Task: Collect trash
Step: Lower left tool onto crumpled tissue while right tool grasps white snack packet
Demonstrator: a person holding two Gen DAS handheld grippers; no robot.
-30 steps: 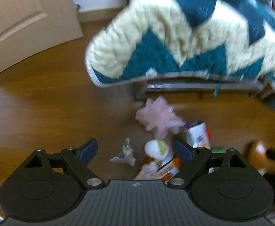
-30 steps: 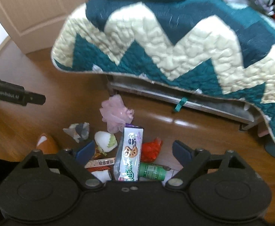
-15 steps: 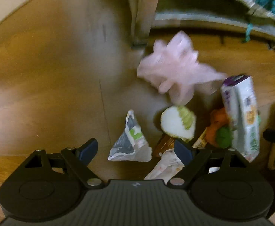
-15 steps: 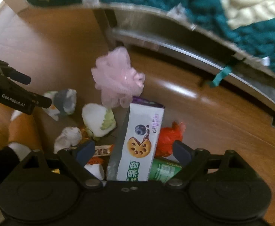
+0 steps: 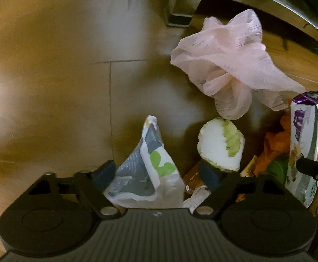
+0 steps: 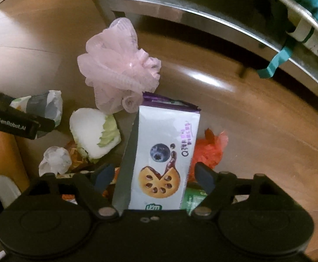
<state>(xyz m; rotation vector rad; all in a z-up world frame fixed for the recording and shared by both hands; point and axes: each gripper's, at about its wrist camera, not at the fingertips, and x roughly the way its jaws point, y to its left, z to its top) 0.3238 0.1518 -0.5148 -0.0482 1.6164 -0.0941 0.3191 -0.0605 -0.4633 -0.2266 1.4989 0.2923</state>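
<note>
My own body hides the bottom of the cookie box (image 6: 161,159) and the grey wrapper (image 5: 147,170). The green bottle (image 6: 191,198) is mostly buried, its label too blurry to read.

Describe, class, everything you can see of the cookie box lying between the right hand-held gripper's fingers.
The cookie box is a long white carton with a purple end flap, printed with a blueberry and a filled biscuit. It looks like thin card, intact, not crushed. It lies on the wooden floor amid the trash, its purple end near the pink mesh pouf. The open right hand-held gripper straddles it; contact with the fingers cannot be told.
</note>
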